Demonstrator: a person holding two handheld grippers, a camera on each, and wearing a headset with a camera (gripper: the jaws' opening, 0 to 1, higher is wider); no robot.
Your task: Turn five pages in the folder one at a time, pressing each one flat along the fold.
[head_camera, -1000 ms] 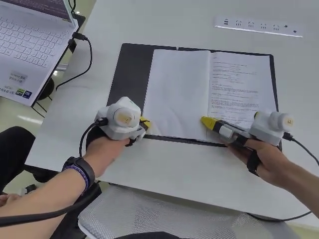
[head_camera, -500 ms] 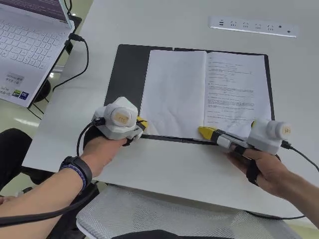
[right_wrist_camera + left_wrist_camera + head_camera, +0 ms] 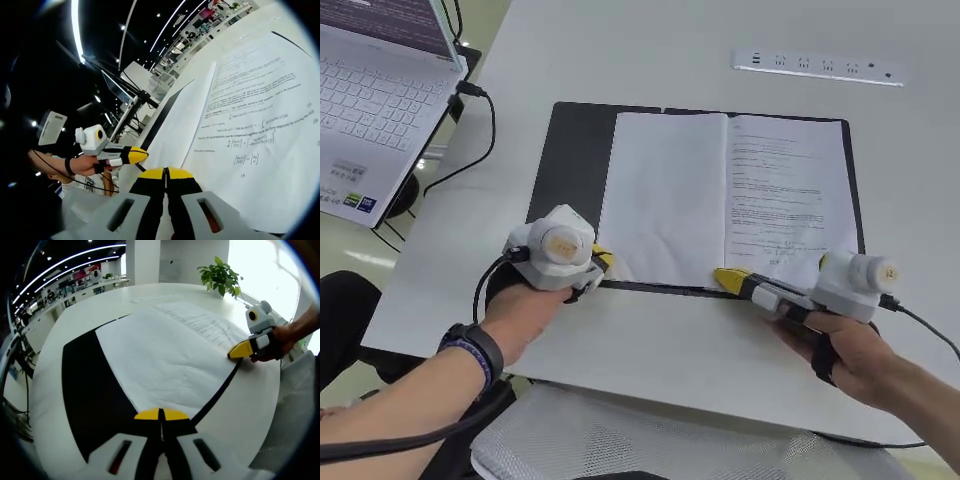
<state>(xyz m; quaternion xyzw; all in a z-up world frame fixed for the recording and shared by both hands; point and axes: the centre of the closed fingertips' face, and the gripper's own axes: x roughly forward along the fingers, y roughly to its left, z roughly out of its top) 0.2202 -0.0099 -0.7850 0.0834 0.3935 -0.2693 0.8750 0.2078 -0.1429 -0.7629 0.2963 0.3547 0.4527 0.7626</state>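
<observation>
Open folder [image 3: 570, 150] holding printed pages [image 3: 785, 190], left hand-held gripper [image 3: 604, 262] and right hand-held gripper [image 3: 728, 279] both clenched, laptop [image 3: 370, 110] in head view, potted plant [image 3: 220, 276] in left gripper view.

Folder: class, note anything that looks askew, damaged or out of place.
Nothing stands out. The folder lies open on the table, with its blank page and printed page flat on either side of the fold.

White table [image 3: 650, 40] carries open folder [image 3: 570, 150], laptop [image 3: 370, 85], power strip [image 3: 818, 67].
</observation>
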